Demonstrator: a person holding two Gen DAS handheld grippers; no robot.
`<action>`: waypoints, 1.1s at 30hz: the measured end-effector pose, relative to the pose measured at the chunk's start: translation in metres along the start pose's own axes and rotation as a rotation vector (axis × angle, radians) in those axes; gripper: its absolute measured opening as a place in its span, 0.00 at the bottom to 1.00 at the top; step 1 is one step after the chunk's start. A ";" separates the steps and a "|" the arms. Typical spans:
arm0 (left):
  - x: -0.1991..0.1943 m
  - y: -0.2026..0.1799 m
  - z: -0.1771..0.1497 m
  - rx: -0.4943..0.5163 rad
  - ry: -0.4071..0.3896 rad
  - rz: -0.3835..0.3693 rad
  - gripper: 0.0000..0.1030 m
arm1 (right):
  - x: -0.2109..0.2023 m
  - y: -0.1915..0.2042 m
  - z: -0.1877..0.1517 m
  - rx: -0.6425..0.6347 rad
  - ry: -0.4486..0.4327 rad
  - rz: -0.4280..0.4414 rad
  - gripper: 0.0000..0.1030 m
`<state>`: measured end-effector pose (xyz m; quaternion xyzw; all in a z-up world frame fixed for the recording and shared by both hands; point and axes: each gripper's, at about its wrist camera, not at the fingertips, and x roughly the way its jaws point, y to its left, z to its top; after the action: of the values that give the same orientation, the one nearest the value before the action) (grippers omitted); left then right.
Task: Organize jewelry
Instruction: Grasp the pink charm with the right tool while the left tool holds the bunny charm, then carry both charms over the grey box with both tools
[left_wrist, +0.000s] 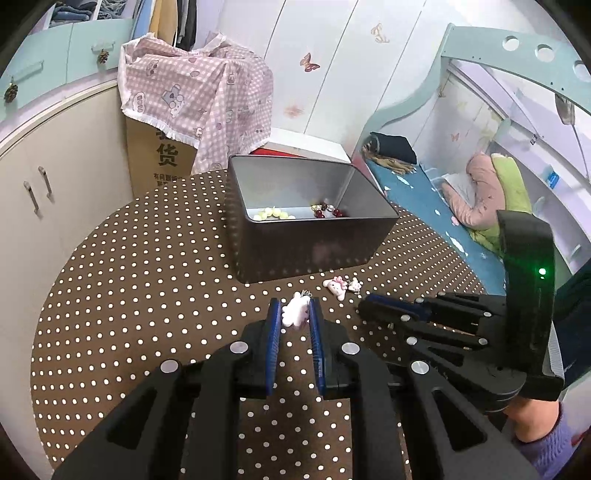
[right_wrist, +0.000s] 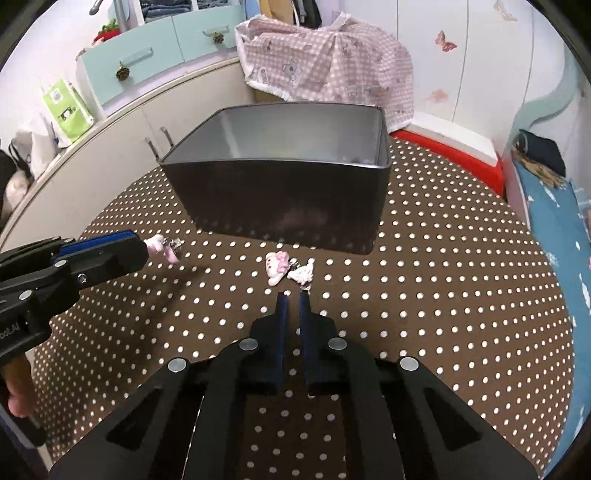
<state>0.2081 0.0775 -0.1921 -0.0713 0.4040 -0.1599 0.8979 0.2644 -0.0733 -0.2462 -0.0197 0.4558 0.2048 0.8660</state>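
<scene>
A dark metal box (left_wrist: 306, 243) stands on the dotted brown table; inside lie pale green beads (left_wrist: 274, 213) and dark red beads (left_wrist: 327, 209). My left gripper (left_wrist: 294, 312) is closed on a white-pink charm (left_wrist: 295, 312) close to the cloth. From the right wrist view this charm (right_wrist: 164, 246) sticks out past the left fingers (right_wrist: 110, 251). Two more charms, a pink-bowed one (right_wrist: 277, 266) and a white one (right_wrist: 303, 274), lie in front of the box (right_wrist: 288, 199). My right gripper (right_wrist: 292, 295) is nearly closed and empty, just short of them.
The round table (left_wrist: 147, 295) has a brown polka-dot cloth. Behind it stand a cardboard carton under a pink checked cloth (left_wrist: 192, 96) and a red-and-white box (right_wrist: 461, 155). White cabinets (left_wrist: 55, 177) are at left, a bunk bed (left_wrist: 461, 206) at right.
</scene>
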 end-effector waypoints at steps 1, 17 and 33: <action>0.000 0.000 0.000 -0.002 -0.001 -0.003 0.14 | -0.002 0.000 0.001 0.005 -0.023 -0.008 0.09; 0.002 0.006 0.001 -0.017 0.006 -0.011 0.14 | 0.012 -0.003 0.016 -0.042 -0.020 -0.034 0.57; 0.008 0.010 0.000 -0.023 0.014 -0.036 0.14 | 0.011 0.003 0.019 -0.108 -0.011 0.009 0.15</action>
<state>0.2155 0.0846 -0.2001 -0.0879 0.4105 -0.1719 0.8912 0.2837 -0.0632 -0.2430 -0.0632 0.4393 0.2331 0.8653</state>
